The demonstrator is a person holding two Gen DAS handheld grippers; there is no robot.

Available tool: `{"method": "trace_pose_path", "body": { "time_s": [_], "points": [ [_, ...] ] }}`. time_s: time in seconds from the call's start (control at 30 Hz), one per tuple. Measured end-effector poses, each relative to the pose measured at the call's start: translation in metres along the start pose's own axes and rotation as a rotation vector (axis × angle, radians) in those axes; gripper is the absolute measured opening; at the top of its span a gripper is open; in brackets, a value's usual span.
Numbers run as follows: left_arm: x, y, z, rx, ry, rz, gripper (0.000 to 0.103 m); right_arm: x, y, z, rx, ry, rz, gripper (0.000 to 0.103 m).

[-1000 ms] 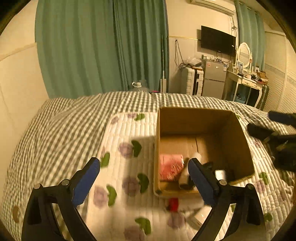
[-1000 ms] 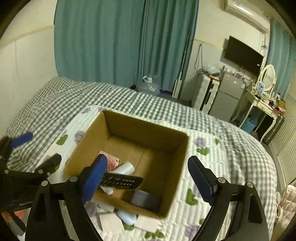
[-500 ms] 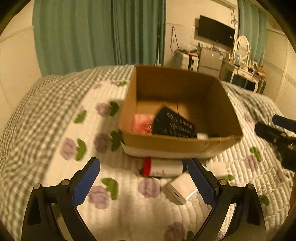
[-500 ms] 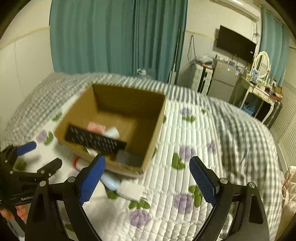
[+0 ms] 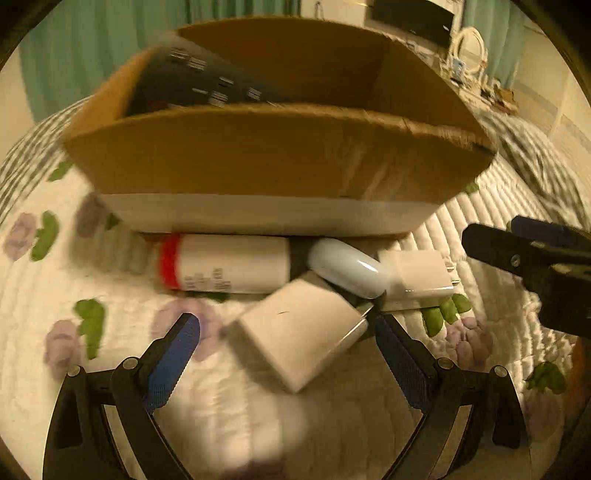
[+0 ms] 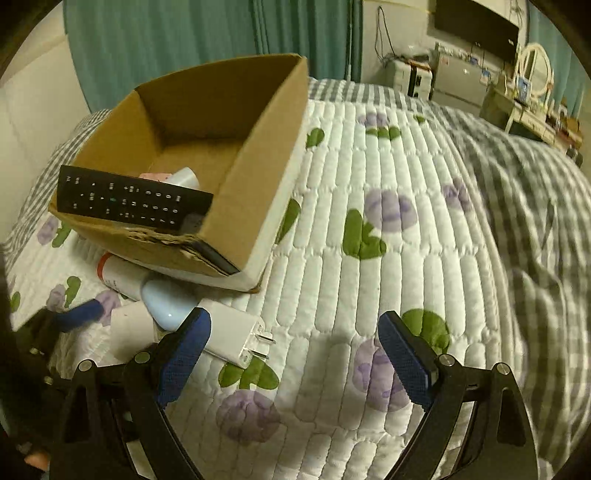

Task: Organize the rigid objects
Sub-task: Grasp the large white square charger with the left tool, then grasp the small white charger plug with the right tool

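A cardboard box [image 5: 280, 158] [image 6: 258, 206] sits on the quilt and holds a black remote [image 6: 133, 201] [image 5: 207, 88] leaning over its near wall, plus a pink item and a white tube. In front of the box lie a white bottle with a red cap [image 5: 225, 267] [image 6: 118, 275], a pale blue oval case [image 5: 347, 267] [image 6: 166, 302], a white plug charger [image 5: 421, 275] [image 6: 236, 339] and a white adapter block [image 5: 299, 332] [image 6: 129, 334]. My left gripper [image 5: 286, 354] is open, low over the quilt, its fingers either side of the adapter block. My right gripper [image 6: 295, 354] is open and empty, right of the charger.
The white quilt with purple flowers [image 6: 369, 258] lies on a grey checked bedspread [image 6: 535, 192]. Green curtains [image 6: 203, 37] hang behind. A TV [image 6: 476, 22], a fridge and a dressing table with a mirror [image 6: 532, 74] stand at the back right.
Both grippers have dropped and moved in close to the objects in front of the box. The left gripper now has the adapter block between its fingers. Both stay open.
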State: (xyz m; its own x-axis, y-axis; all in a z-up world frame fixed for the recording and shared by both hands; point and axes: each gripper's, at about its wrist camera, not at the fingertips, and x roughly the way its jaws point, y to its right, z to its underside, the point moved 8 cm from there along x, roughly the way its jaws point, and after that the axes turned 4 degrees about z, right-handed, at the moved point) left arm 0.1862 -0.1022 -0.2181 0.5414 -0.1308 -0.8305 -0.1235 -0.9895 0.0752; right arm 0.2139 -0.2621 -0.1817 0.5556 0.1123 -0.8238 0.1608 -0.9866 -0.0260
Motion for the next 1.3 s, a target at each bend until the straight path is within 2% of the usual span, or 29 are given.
{"method": "trace_pose_path", "body": {
  "time_s": [0.1,0.13,0.17,0.2,0.33,0.43,0.53,0.7,0.83,1.0,1.03,1.13,1.3],
  "points": [
    [0.016,0.004,0.002,0.023,-0.032,-0.023,0.095,0.004,0.003,0.0,0.022,-0.009,-0.017,0.092],
    [0.016,0.005,0.002,0.024,-0.028,-0.019,0.09,0.004,0.003,0.0,0.025,-0.008,-0.019,0.092],
    [0.014,0.008,0.003,0.035,-0.019,-0.004,0.078,0.003,0.004,0.0,0.027,-0.004,-0.022,0.092],
    [0.011,0.009,0.002,0.042,-0.013,-0.003,0.077,0.002,0.004,0.0,0.027,0.0,-0.023,0.092],
    [-0.005,0.004,0.005,0.026,-0.009,0.002,0.077,0.0,0.0,0.001,0.011,0.007,-0.022,0.092],
    [-0.027,-0.013,0.007,0.003,0.019,-0.053,0.077,-0.002,-0.009,0.001,-0.026,0.019,-0.022,0.092],
    [-0.048,-0.036,0.008,-0.057,0.047,-0.076,0.077,0.0,-0.023,0.002,-0.077,0.017,-0.036,0.092],
    [-0.058,-0.057,0.005,-0.096,0.068,-0.132,0.077,0.018,-0.049,0.01,-0.174,-0.036,-0.04,0.092],
    [-0.055,-0.071,0.013,-0.133,0.058,-0.121,0.077,0.038,-0.057,0.017,-0.217,-0.093,-0.004,0.092],
    [-0.047,-0.065,0.007,-0.142,0.04,-0.099,0.077,0.054,-0.059,0.018,-0.233,-0.119,0.029,0.091],
    [-0.046,-0.064,0.009,-0.14,0.037,-0.096,0.077,0.055,-0.059,0.018,-0.233,-0.118,0.029,0.089],
    [-0.045,-0.061,0.012,-0.134,0.028,-0.09,0.077,0.053,-0.064,0.015,-0.244,-0.1,0.015,0.067],
    [-0.052,-0.058,0.013,-0.123,0.034,-0.086,0.077,0.041,-0.07,0.019,-0.249,-0.06,0.012,0.065]
  ]
}}
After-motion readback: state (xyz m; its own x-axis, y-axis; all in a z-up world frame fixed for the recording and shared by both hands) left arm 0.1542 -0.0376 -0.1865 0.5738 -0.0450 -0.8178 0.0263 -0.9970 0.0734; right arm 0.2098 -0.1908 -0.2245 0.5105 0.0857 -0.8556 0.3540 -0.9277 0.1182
